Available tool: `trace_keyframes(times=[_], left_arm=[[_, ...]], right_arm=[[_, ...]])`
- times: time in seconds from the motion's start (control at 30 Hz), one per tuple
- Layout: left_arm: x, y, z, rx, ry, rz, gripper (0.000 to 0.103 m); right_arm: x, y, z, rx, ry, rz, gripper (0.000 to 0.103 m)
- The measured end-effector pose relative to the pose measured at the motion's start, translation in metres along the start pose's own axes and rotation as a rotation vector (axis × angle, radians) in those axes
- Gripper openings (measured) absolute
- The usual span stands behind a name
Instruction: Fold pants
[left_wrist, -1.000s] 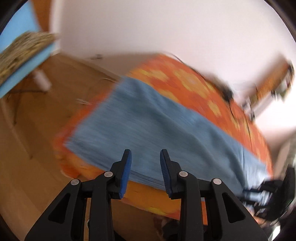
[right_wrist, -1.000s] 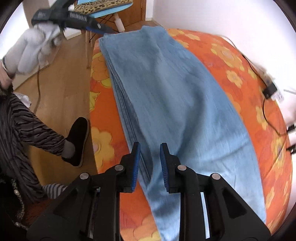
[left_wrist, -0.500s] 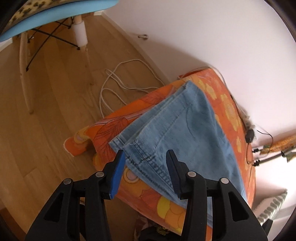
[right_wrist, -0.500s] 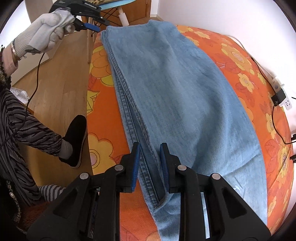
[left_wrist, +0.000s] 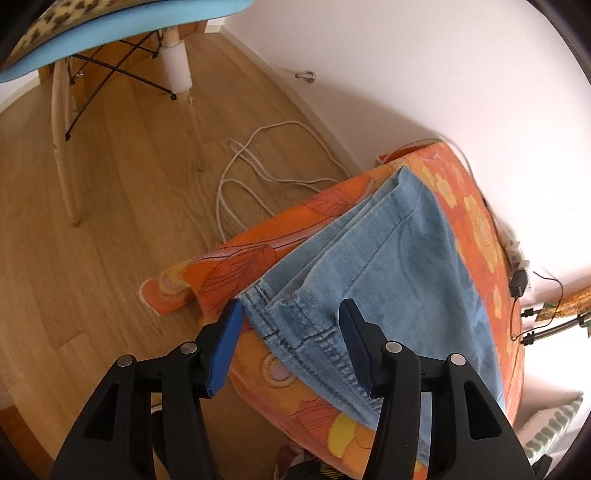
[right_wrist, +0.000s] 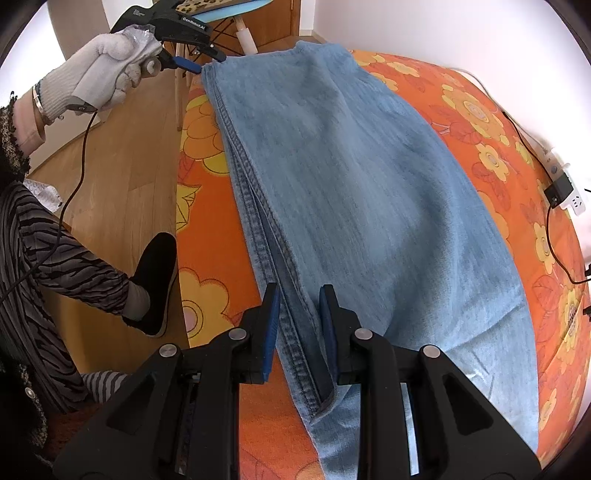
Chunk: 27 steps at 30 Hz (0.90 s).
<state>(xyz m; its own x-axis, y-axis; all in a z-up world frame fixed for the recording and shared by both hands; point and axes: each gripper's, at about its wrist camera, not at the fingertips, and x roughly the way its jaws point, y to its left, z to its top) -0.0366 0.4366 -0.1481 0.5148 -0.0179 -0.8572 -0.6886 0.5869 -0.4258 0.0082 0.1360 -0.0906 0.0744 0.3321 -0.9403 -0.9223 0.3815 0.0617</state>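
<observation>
Light blue denim pants (right_wrist: 362, 192) lie flat lengthwise on an orange flowered bed cover (right_wrist: 210, 236), folded leg on leg. In the left wrist view my left gripper (left_wrist: 291, 325) is open, its blue pads either side of the near corner of the pants' end (left_wrist: 295, 314) at the bed's end. In the right wrist view my right gripper (right_wrist: 298, 314) is open, straddling the stacked seam edge of the pants near the other end. The left gripper (right_wrist: 192, 66) also shows there, held by a gloved hand at the far corner.
A blue chair (left_wrist: 110, 33) with wooden legs stands on the wood floor (left_wrist: 74, 258) beyond the bed's end. A white cable (left_wrist: 258, 177) lies on the floor. A power strip and charger (right_wrist: 561, 192) lie at the bed's far side by the wall. The person's foot (right_wrist: 155, 284) is beside the bed.
My left gripper swung to the end of the pants, opened wider and closed in on the corner. My right gripper moved forward onto the seam edge and opened a little.
</observation>
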Motion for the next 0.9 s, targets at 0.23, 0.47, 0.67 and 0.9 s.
trace_keyframes(times=[0.23,0.47,0.67,0.9], left_arm=[[0.002,-0.007,-0.002,0.017,-0.014,-0.002,0.053],[0.006,-0.027,-0.01,0.098,-0.049,0.043,0.02],[-0.017,-0.025,-0.002,0.057,-0.136,-0.002,0.018],[-0.012,-0.015,-0.001,0.039,-0.121,-0.001,0.018]], right_arm=[[0.0,-0.005,-0.003,0.019,0.0,0.01,0.023],[0.003,-0.003,-0.003,0.022,0.002,0.006,0.023],[0.003,-0.002,-0.002,0.031,-0.007,0.02,0.014],[0.009,0.017,0.009,-0.021,0.008,0.092,0.014]])
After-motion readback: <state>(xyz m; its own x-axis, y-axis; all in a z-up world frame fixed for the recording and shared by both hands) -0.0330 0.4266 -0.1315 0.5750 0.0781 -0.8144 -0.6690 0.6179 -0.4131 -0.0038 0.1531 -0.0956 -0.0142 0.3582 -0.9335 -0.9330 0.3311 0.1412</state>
